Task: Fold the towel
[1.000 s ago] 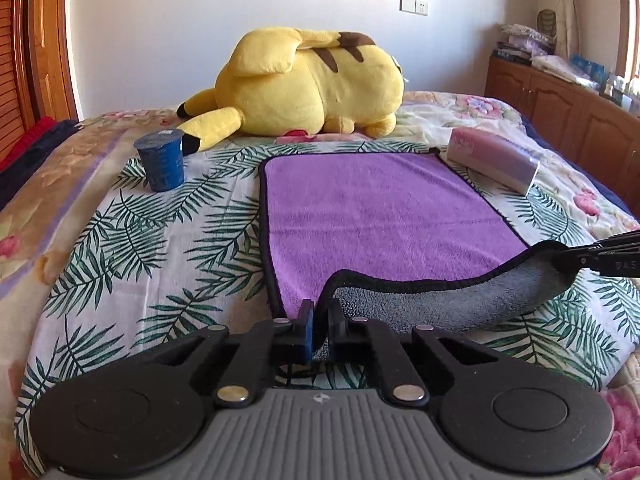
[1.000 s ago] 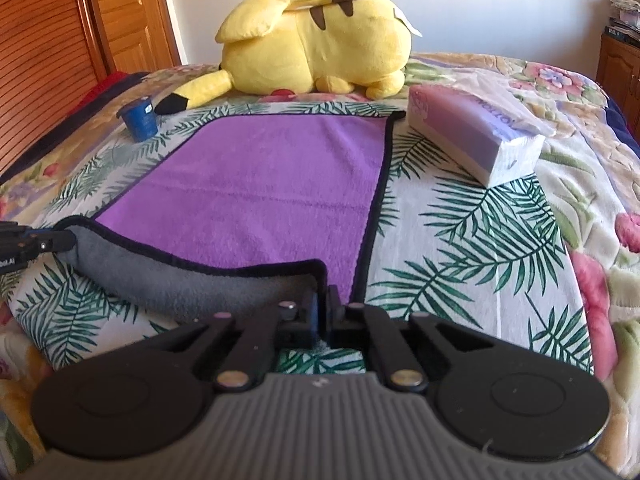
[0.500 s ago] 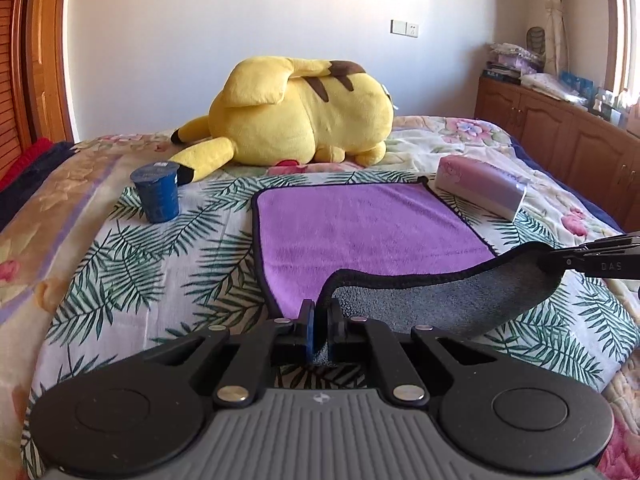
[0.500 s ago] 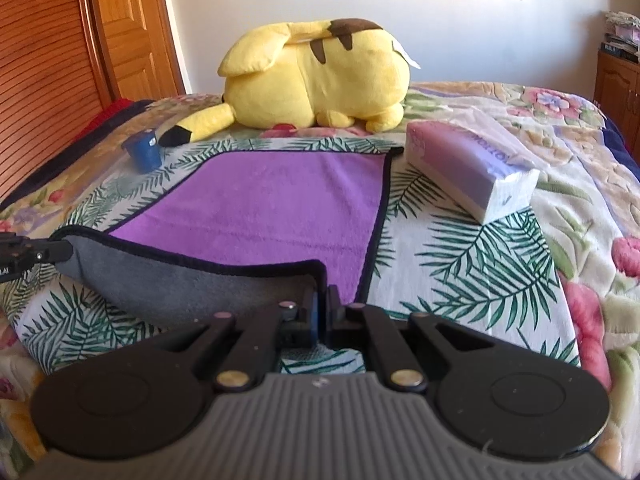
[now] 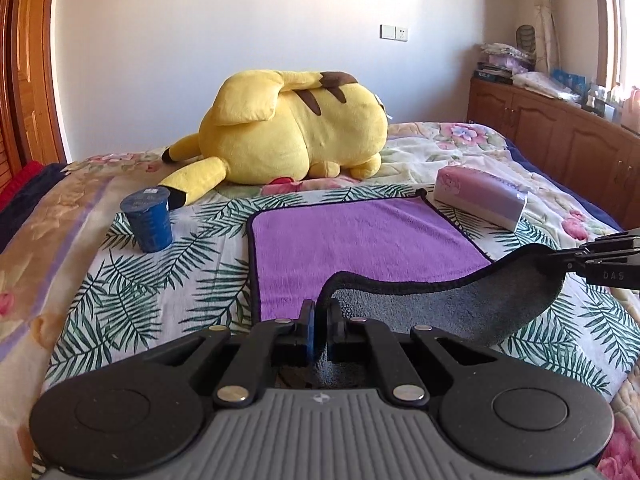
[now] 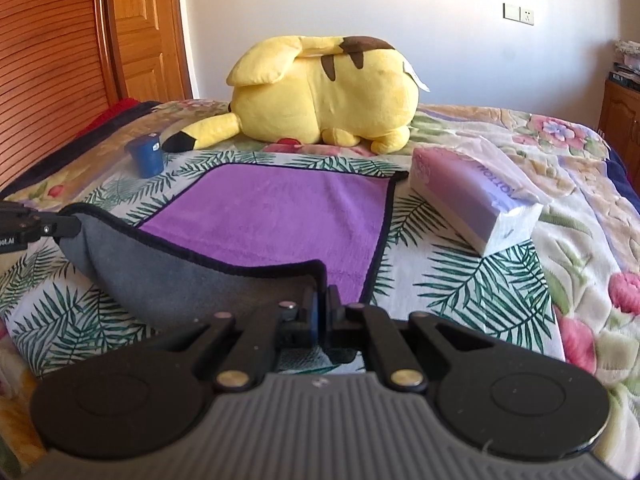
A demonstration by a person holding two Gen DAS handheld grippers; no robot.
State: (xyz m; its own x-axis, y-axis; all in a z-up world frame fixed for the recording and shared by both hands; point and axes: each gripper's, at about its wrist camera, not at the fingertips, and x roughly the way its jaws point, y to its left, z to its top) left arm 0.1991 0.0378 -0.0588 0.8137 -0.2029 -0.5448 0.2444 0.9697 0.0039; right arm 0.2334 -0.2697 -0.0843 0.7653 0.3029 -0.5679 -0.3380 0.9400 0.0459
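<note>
We take the towel (image 5: 360, 240) as landmark; it lies on the bed (image 5: 80, 272), purple face up, far edge flat on the palm-leaf cover, near edge lifted off it so the grey underside (image 5: 460, 308) shows and sags between the two near corners.

Left of the towel: a blue cup (image 5: 149, 220) stands upright on the cover, apart from the towel's left edge; the black tip of the plush's tail lies just beside the cup's rim.

At the towel's near left corner: our left gripper (image 5: 319, 320); its fingers are drawn nearly together with the black-hemmed corner pinched between them.

Behind the towel's far edge: a yellow plush toy (image 5: 296, 136) lies on its side, close to the far hem; whether it touches the hem we cannot tell.

At the towel's near right corner: our right gripper (image 6: 322, 306); fingers likewise closed to a narrow slot on the hemmed corner; in the left wrist view its tips (image 5: 568, 258) enter from the right edge, gripping that raised corner.

Right of the towel: a pale purple tissue pack (image 6: 472, 200) lies flat, angled, just beside the far right corner.

Further right of the towel, beyond the bed: a wooden cabinet (image 5: 560, 136) with items on top, too small to identify.
</note>
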